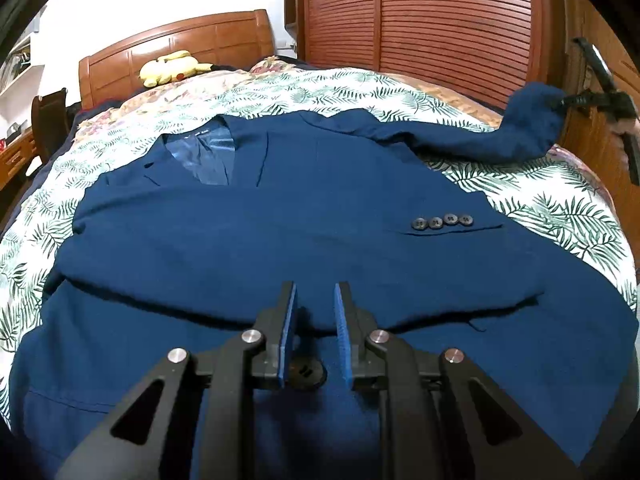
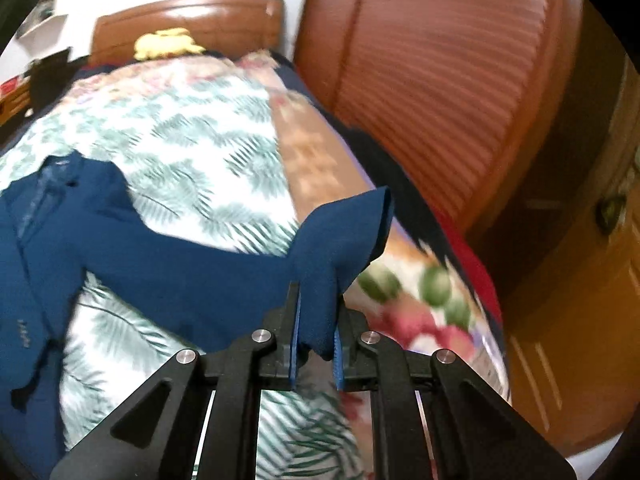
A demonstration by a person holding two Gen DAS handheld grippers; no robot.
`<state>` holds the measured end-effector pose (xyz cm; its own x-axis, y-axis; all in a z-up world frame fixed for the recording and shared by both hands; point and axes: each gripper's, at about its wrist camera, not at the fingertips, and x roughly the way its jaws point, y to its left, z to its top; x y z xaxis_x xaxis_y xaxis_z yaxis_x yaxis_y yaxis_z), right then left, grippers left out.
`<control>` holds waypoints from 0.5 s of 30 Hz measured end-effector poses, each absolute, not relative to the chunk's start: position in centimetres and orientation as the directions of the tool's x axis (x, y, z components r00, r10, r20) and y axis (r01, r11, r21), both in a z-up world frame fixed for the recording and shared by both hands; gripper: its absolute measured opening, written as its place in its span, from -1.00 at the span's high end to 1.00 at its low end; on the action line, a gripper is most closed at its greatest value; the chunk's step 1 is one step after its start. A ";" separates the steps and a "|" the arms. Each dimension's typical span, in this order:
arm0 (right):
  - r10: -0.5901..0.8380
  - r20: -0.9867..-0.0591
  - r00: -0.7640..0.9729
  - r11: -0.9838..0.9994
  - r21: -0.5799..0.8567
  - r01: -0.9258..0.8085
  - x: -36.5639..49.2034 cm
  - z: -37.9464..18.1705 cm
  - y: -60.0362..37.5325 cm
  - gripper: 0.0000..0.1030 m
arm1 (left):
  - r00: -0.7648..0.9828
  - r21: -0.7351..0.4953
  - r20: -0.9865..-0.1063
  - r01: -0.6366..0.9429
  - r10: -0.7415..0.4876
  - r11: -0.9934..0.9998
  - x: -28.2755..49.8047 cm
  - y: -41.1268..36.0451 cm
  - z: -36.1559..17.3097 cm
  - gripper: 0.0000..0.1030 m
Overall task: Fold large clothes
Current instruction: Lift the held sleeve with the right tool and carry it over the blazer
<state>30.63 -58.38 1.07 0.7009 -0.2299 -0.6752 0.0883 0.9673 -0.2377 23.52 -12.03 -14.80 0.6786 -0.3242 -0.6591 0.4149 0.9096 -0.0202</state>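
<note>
Behind your two tools stands a wooden headboard (image 1: 176, 46) and a slatted wooden wardrobe (image 1: 420, 20), and under them lies a bed cover (image 1: 560, 200) with a green leaf print. On this cover the blue jacket (image 1: 280, 208) is spread flat, its collar on the side far from your left gripper (image 1: 315, 304). This gripper hangs just above the near hem of the jacket; its jaws stand narrowly apart and no cloth is between them. One sleeve lies across the jacket body ahead of it, with four dark buttons (image 1: 442, 221) at the cuff. Your right gripper (image 2: 318, 312) is closed on the end of the other sleeve (image 2: 340, 240); the cuff stands up past its fingertips, lifted off the cover, and the sleeve runs from the tool to the left, back to the jacket. A yellow plush toy (image 1: 172, 67) rests near the headboard.
</note>
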 end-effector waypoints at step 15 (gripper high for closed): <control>-0.073 -0.599 0.797 0.945 -0.297 -0.137 29.2 7.1 -43.7 0.82 | 0.720 -0.033 -0.600 0.415 -0.350 0.909 20.1 -8.2 -10.8 0.69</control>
